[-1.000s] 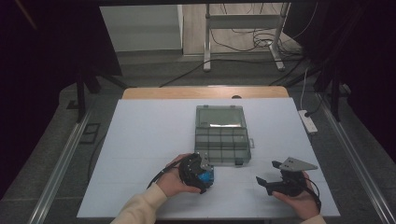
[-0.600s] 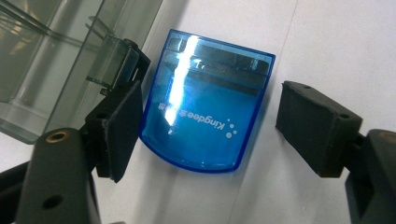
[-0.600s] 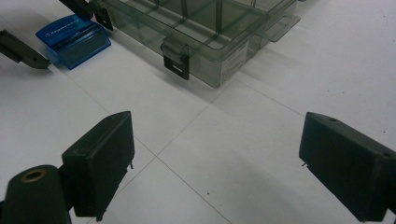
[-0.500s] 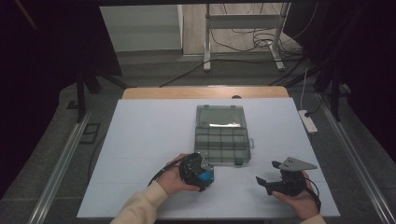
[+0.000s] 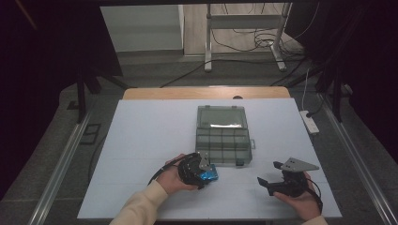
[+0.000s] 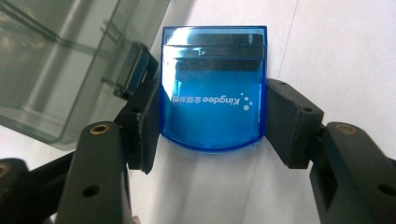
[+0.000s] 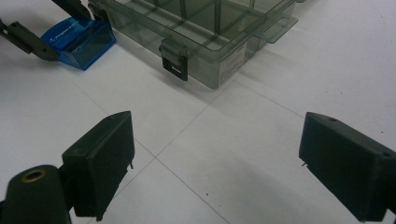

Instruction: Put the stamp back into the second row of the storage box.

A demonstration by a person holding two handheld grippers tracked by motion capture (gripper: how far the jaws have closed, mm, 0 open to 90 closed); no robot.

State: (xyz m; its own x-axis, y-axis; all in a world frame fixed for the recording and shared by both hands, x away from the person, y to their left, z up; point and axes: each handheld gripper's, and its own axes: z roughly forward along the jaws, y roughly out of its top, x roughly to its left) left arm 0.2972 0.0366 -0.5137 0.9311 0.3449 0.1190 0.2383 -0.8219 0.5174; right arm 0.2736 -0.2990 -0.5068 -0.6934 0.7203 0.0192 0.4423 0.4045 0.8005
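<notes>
- I have the left tool (image 6: 212,123) clenched on the blue box (image 6: 213,88), which rests on the worktop (image 5: 141,140).
- The organizer case (image 5: 224,140) lies just beyond the box.
- The right tool (image 7: 224,163) is released, well apart.

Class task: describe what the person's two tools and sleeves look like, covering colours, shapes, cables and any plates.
Both tools are black, each with two blocky jaws on arms with brass-coloured pivots. The left tool trails a black cable. The right tool carries a grey three-cornered plate on top. The left sleeve is cream; a cream cuff shows at the right wrist.
</notes>
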